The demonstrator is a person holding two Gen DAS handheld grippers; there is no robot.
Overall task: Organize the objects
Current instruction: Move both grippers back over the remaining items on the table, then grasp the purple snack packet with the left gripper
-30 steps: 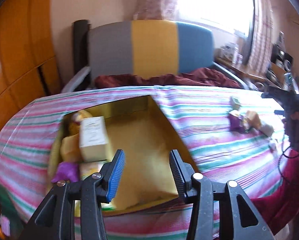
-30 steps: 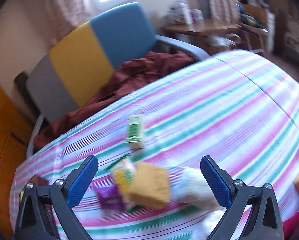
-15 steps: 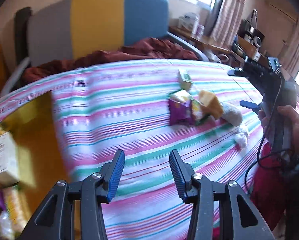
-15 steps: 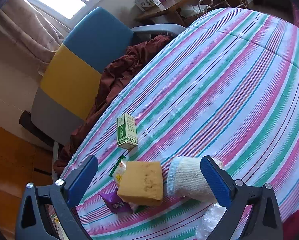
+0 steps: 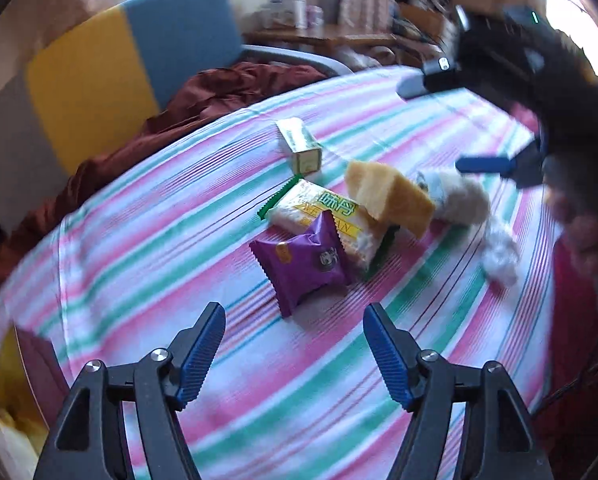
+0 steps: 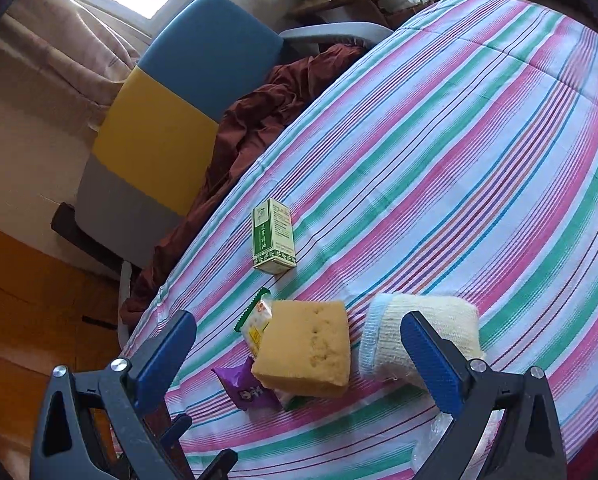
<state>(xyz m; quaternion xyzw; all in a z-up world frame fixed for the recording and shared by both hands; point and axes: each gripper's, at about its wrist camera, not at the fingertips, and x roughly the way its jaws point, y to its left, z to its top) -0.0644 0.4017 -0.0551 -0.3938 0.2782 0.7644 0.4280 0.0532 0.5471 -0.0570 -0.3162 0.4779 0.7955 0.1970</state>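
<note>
hovering over the striped cloth (image 5: 147,240), left gripper (image 5: 295,344) with jaws spread wide and nothing between them, nosing toward the purple snack packet (image 5: 303,264) just ahead. right gripper (image 6: 299,356) likewise gaping and empty, poised low above the same cluster, its pads bracketing the yellow sponge (image 6: 307,352) and the rolled cream sock (image 6: 419,332).

lying in a loose heap toward the near edge of the cloth: purple snack packet overlapping a yellow-green biscuit packet (image 5: 327,212), the sponge propped on top of that packet, the sock just beside the sponge, and a crumpled clear bag (image 5: 499,252) beyond the sock. standing apart, nearer the far edge by the chair (image 6: 203,92) with the dark red cloth (image 6: 267,108), a small green-and-white box (image 6: 273,236).

peeking in at the left edge of the left wrist view, something yellow with items inside, probably the container meant for these things, though too blurred to be sure.

judging the step: reaching for the next piece to collect, with nothing gripped yet. looking likeliest for the left: the purple packet, being nearest and uppermost on its side. calling for lowering the jaws astride the packet's puffed middle, pinching gently so the slippery foil does not squirt out, and lifting clear without dragging the biscuit packet along. for the right, choosing sponge or sock and centring on one only, keeping well apart from the other gripper.
</note>
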